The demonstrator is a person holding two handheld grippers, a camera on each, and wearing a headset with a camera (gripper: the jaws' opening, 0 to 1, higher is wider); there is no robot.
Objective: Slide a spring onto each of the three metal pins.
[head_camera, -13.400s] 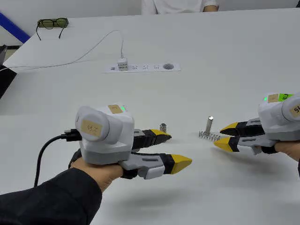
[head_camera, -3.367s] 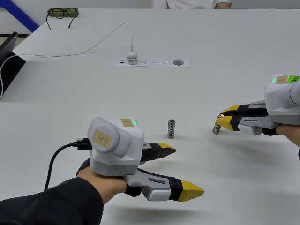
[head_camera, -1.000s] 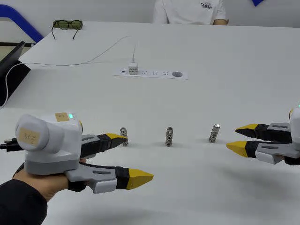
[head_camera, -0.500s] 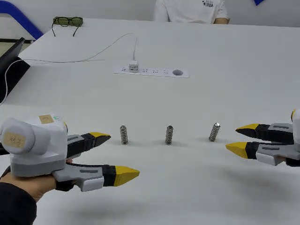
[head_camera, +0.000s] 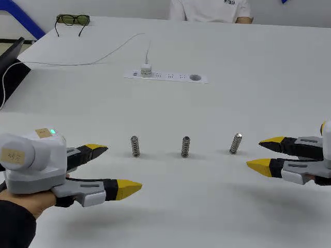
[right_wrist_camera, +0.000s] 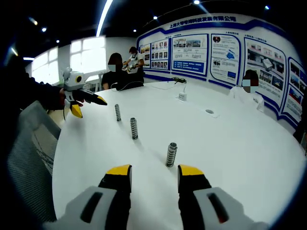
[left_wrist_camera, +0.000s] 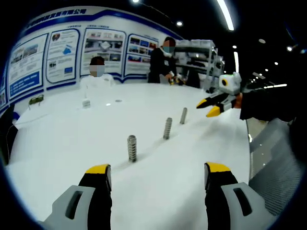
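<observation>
Three metal pins stand upright in a row on the white table, each with a spring around it: the left pin (head_camera: 135, 146), the middle pin (head_camera: 185, 146) and the right pin (head_camera: 235, 143). My left gripper (head_camera: 113, 168) is open and empty, held left of the left pin (left_wrist_camera: 132, 148). My right gripper (head_camera: 264, 153) is open and empty, just right of the right pin (right_wrist_camera: 171, 154). In the left gripper view the right gripper (left_wrist_camera: 209, 106) shows beyond the far pin (left_wrist_camera: 183, 115). In the right gripper view the left gripper (right_wrist_camera: 89, 105) shows past the far pin (right_wrist_camera: 117, 112).
A white power strip (head_camera: 166, 77) with a plugged charger and cable lies at mid-table. Dark glasses (head_camera: 72, 20) rest at the far left corner. A person in a white shirt (head_camera: 209, 9) sits at the far side. A dark object (head_camera: 9, 67) lies at the left edge.
Both grippers have drawn back from the pins, the left one sliding further left and down. The three sprung pins stand unchanged.
</observation>
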